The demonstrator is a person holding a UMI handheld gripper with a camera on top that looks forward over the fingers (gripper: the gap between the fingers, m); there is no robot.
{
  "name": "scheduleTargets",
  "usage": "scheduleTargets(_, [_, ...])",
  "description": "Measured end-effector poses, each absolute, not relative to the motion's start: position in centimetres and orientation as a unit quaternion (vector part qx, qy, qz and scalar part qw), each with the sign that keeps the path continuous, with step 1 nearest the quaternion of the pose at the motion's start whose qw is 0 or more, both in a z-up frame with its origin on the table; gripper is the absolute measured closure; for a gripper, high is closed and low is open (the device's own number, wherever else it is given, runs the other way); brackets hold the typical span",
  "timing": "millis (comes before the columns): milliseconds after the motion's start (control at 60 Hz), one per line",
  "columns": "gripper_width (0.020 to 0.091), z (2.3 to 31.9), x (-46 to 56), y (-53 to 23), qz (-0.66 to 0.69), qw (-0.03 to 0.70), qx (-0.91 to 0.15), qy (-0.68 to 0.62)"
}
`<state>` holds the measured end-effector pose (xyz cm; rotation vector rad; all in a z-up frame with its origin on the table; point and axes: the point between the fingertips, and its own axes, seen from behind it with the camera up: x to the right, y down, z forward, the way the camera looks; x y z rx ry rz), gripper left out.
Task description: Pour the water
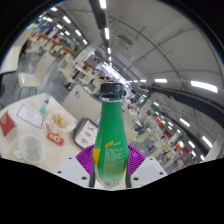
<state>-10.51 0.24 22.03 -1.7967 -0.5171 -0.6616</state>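
The gripper (110,165) is closed on a green bottle (111,135), which stands upright between the two fingers. A purple pad (134,157) shows on one side of the bottle's lower body and another on the other side, both pressed against it with no gap visible. The bottle has a dark cap (111,91) in place and a yellow label patch low on its front. Whether its base touches any surface cannot be told, as the base is hidden behind the gripper's housing. Beyond and to the side of the fingers lies a white table (40,135). On it sits a clear cup (30,149), near the fingers but apart from the bottle. Further back on the table are a red and white card (7,124), a tray (31,116) and a small bottle (44,105), too small to describe further. Behind all this is a large hall with rows of ceiling lights (105,25).
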Motion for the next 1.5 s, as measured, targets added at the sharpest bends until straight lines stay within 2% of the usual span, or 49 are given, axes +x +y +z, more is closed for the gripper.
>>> scheduleTargets(100, [0.0701,19.2,-10.8,0.2,-0.166,0.585,-0.783,-0.127])
scheduleTargets(217, [0.0702,15.3,-10.8,0.6,-0.084,0.615,-0.78,-0.079])
scheduleTargets(433, [0.0703,7.0,-8.7,0.5,0.004,0.603,-0.797,-0.037])
scheduleTargets(450, [0.0671,6.2,-9.4,0.4,0.006,0.598,-0.801,-0.04])
scheduleTargets(467, [0.0685,7.2,-9.5,0.6,0.01,0.619,-0.784,-0.04])
scheduleTargets(517, [0.0689,7.4,-9.1,0.4,0.017,0.625,-0.78,-0.035])
scheduleTargets(667, [0.0687,6.9,-9.3,0.5,0.026,0.619,-0.783,-0.047])
scheduleTargets(800, [0.055,6.5,-9.7,0.3,0.033,0.586,-0.808,-0.059])
scheduleTargets(917, [0.0236,5.3,-10.3,-1.9,0.06,0.518,-0.85,-0.067])
scheduleTargets(967, [0.0263,6.1,-10.4,-3.7,0.063,0.505,-0.858,-0.061])
scheduleTargets(1067, [0.0259,8.0,-9.7,-7.5,0.039,0.479,-0.875,-0.063])
scheduleTargets(1300, [0.0251,15.0,-11.0,-16.2,-0.001,0.437,-0.898,-0.046])
scheduleTargets(1500, [0.0259,19.4,-14.1,-19.4,0.01,0.433,-0.9,-0.045])
